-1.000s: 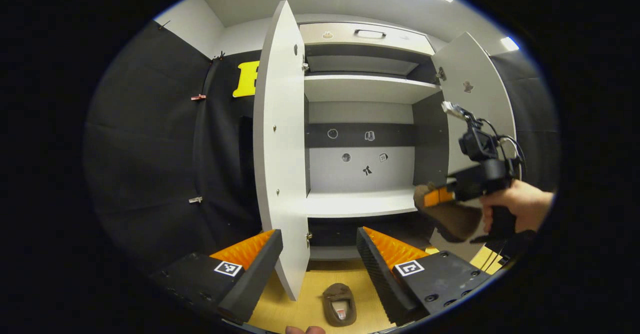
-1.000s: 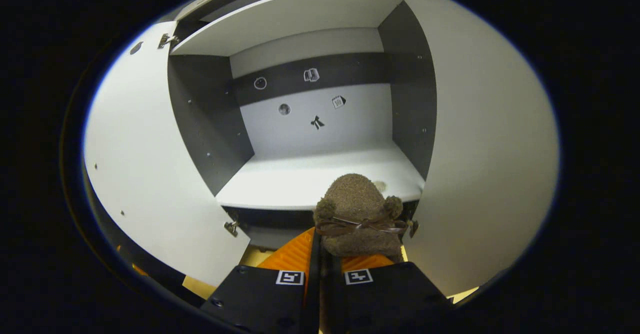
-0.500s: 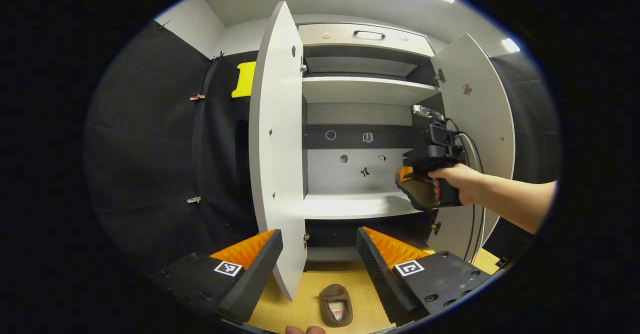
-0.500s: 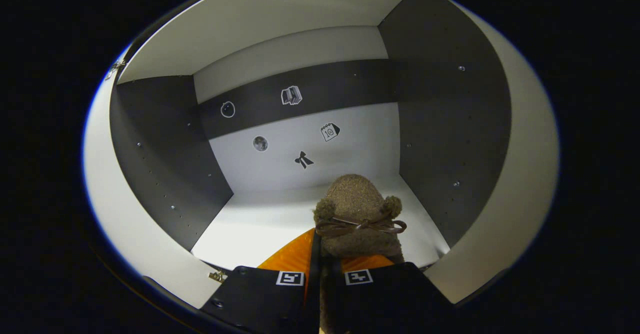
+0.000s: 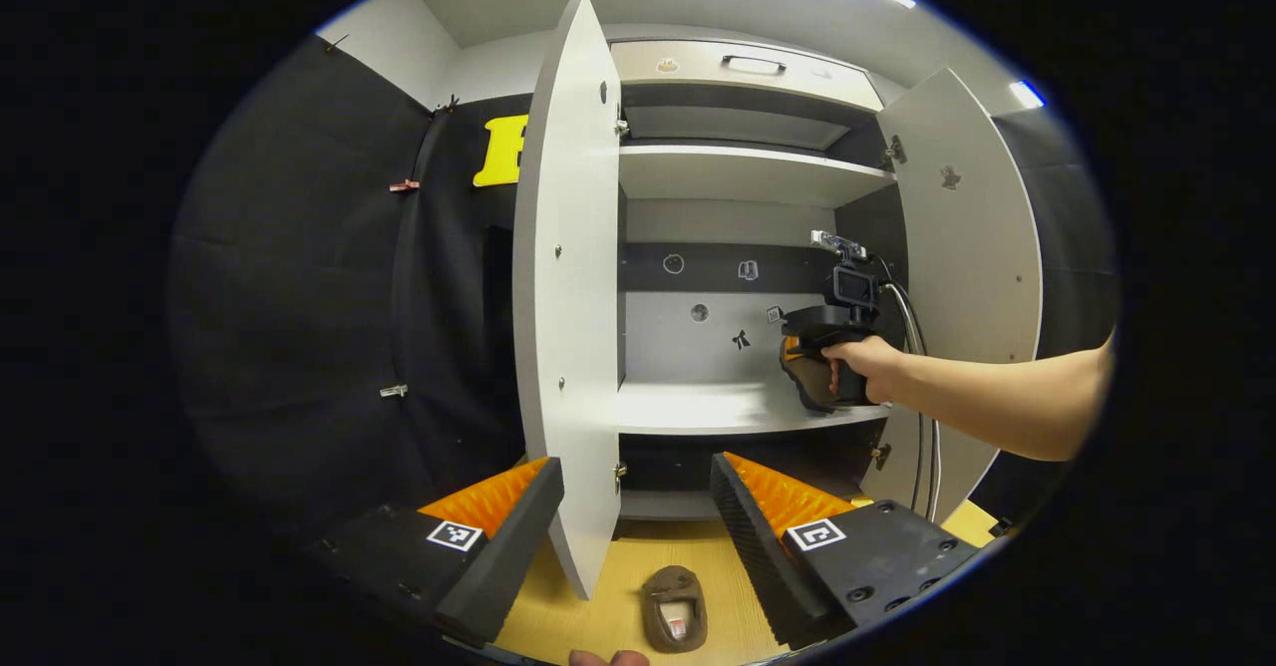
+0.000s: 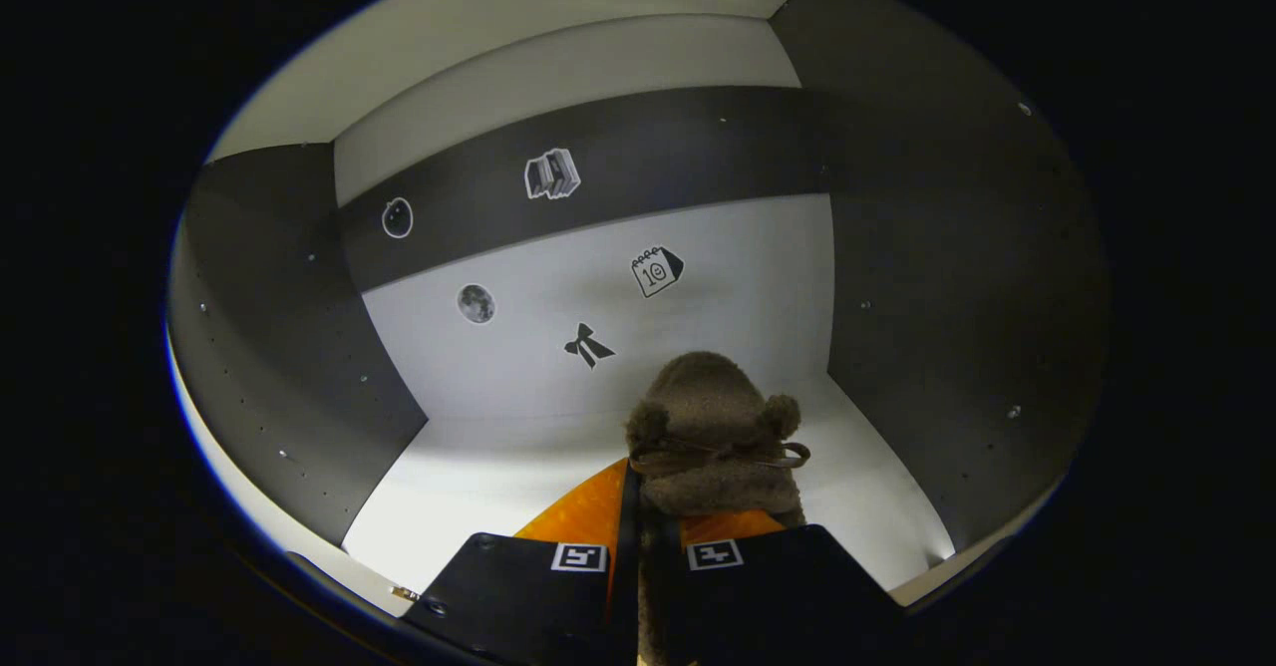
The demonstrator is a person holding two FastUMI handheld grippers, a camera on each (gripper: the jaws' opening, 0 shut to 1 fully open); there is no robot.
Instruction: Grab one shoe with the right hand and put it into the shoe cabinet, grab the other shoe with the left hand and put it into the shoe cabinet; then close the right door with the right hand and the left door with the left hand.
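One fuzzy brown shoe (image 6: pixel 713 437) clamped in right tongs (image 6: pixel 653 536) — left tongs (image 5: pixel 638 506) spread, unladen.

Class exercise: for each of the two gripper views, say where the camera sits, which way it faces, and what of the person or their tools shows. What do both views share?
Left gripper view: outside the cabinet, low, facing the open doors; own open fingers below, the other shoe on the floor, forearm and right gripper.
Right gripper view: inside the cabinet, facing its back wall; right gripper clamping the brown shoe.
Shared: the shelf and back-wall stickers.
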